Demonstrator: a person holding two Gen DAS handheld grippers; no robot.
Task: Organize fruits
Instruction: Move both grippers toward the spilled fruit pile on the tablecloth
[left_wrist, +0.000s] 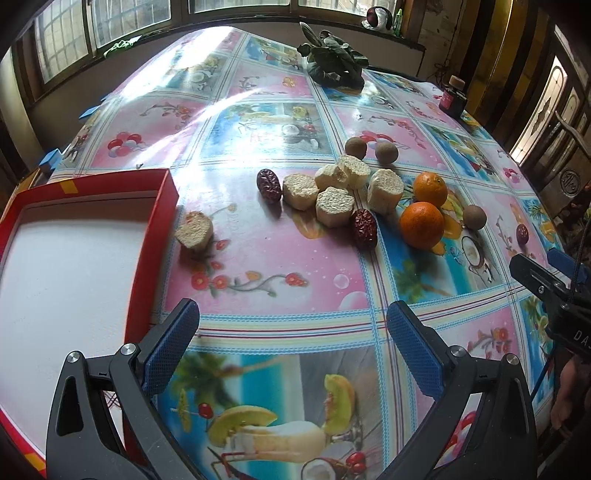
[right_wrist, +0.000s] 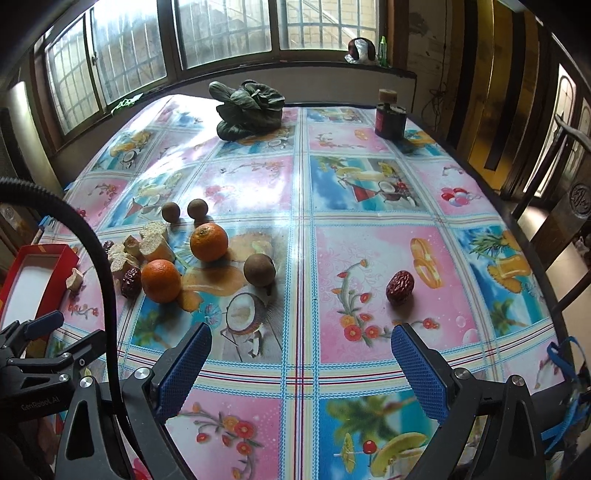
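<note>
Lying on the patterned tablecloth (left_wrist: 280, 236) are two oranges (left_wrist: 422, 224), pale cut stalk chunks (left_wrist: 334, 206), wrinkled red dates (left_wrist: 364, 228) and brown round longans (left_wrist: 474, 217), clustered right of the red box (left_wrist: 159, 229). Left gripper (left_wrist: 291, 343) hangs near, fingers apart, fruit well beyond. Right gripper (right_wrist: 301, 363) likewise gapes, one date (right_wrist: 400, 287) just beyond its right finger.

Left gripper (left_wrist: 291, 328): black angular frames, silver round screws, blue cross-hatched pads (left_wrist: 168, 343). Right gripper (right_wrist: 301, 354): same build, blue textured pads (right_wrist: 417, 365). Black ribbed cable (right_wrist: 92, 254) at 9 o'clock; white "CenRobot.AI" lettering on the black housing below.
</note>
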